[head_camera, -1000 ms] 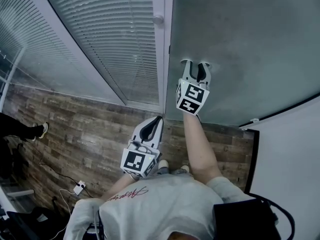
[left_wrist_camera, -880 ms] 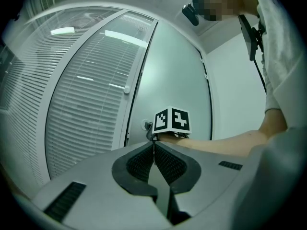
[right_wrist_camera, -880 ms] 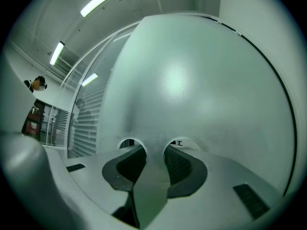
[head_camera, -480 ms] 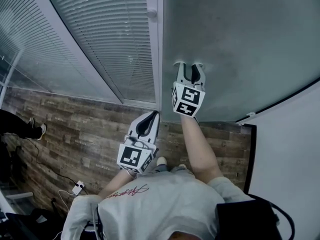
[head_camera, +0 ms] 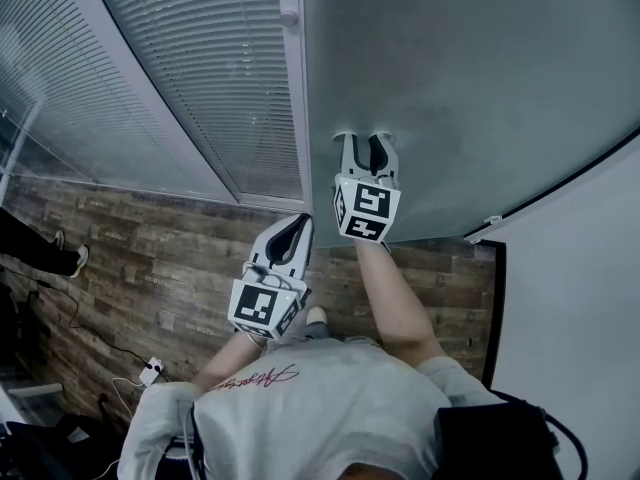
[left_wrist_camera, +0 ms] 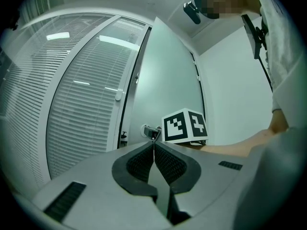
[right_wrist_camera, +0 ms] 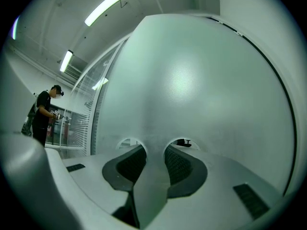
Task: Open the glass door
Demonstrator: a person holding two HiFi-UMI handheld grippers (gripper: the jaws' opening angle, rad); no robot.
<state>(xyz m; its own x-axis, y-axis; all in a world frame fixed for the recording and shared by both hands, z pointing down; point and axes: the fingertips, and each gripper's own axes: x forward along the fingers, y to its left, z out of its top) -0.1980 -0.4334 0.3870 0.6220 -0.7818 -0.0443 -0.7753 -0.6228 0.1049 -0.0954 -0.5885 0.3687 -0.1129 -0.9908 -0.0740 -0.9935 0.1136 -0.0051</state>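
Glass door (head_camera: 470,88): frosted grey-green panel filling the upper right of the head view, its left edge running along a white frame post (head_camera: 296,98). It fills most of the right gripper view too (right_wrist_camera: 192,80). Whether it stands ajar cannot be told from these angles.

Right gripper (head_camera: 362,140): held level at the end of a bare forearm (head_camera: 400,298), tips up against the frosted surface a little way right of the door's left edge. In its own view (right_wrist_camera: 153,147) the jaws stand moderately apart with only glass showing in the gap; they hold nothing. Two small rounded marks show on the glass at the tips.

Left gripper (head_camera: 298,224): lower and nearer the body, over the wooden floor (head_camera: 140,258), pointing toward the foot of the frame post. In its own view (left_wrist_camera: 153,145) the jaws are pressed together, empty. The right gripper's marker cube shows just beyond them.

Left of the post: a glazed panel with slatted blinds (head_camera: 200,78); a small round knob (head_camera: 289,17) on the post. White wall (head_camera: 570,308) to the right of the door. Another person (right_wrist_camera: 44,114) stands far off behind the glazing.
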